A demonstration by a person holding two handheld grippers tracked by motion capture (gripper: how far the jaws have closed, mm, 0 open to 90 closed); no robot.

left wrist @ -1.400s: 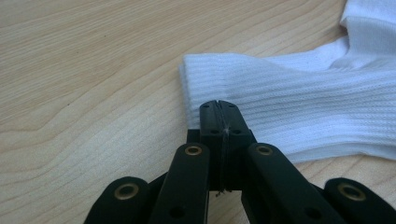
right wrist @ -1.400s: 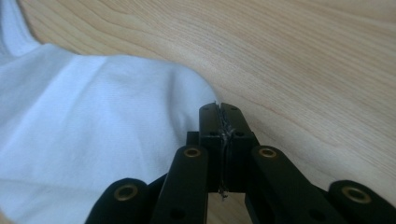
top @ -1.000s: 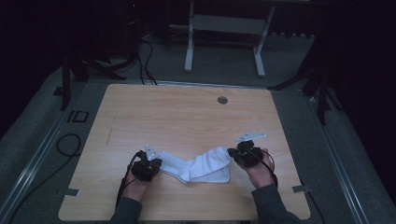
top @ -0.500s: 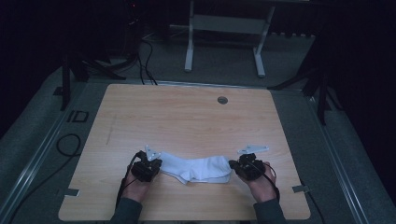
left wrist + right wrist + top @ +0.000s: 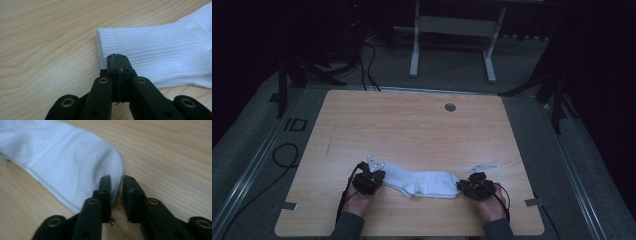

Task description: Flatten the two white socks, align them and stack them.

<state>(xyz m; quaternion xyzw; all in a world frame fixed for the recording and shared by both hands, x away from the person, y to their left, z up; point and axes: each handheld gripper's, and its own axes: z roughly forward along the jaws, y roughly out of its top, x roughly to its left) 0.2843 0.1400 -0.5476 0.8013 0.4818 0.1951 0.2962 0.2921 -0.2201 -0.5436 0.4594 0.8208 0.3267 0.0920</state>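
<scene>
**Sock laid flat, right end coming free**

I have a white sock [image 5: 419, 182] lying flat on the wooden surface [image 5: 412, 125], down near the 6 o'clock edge. My left gripper [image 5: 117, 60] is pinched tight on the ribbed cuff at the sock's 9 o'clock end. My right gripper [image 5: 116, 185] sits at the toe, at the 3 o'clock end. Its jaws have just been opening and now stand a little apart, with the edge of the toe between them but not squeezed. I think I am at the letting-go step. Next I should open the left gripper too, then lift both straight up so the sock does not drag.
</scene>
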